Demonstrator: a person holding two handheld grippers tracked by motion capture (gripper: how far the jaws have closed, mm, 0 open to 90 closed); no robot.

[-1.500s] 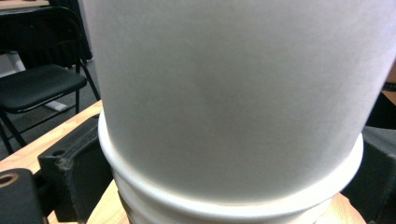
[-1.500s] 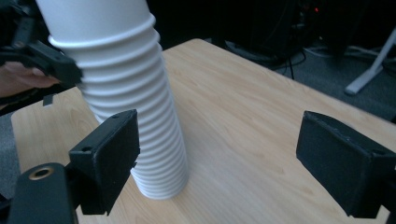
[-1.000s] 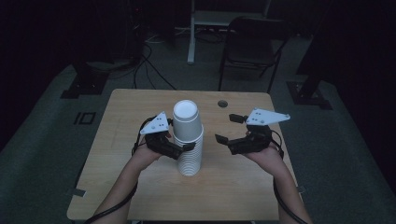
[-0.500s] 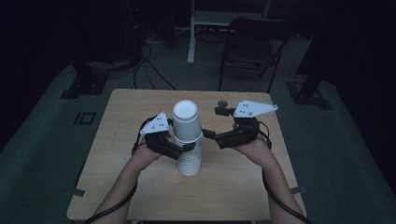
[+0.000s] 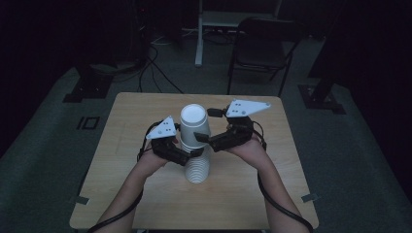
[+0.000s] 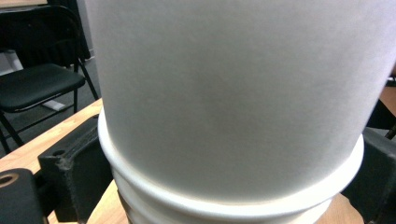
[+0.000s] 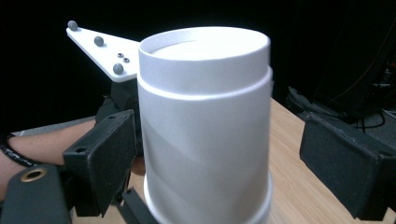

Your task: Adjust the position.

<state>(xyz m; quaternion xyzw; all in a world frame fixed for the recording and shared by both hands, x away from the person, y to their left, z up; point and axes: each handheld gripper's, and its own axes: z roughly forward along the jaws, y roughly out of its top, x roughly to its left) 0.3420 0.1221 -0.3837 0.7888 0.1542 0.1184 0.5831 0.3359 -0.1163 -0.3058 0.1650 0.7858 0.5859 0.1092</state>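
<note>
left gripper (image 5: 187, 154): jaws clamp cup stack (image 5: 197, 162) | right gripper (image 5: 203, 125): jaws wide, top cup (image 5: 194, 124) between them, untouched

Matt white paper cups (image 5: 196, 145), wooden table (image 5: 131, 111)

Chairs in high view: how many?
1: a black folding chair on the floor beyond the table's far edge, right of centre. More may be hidden in the dark surroundings.
</note>
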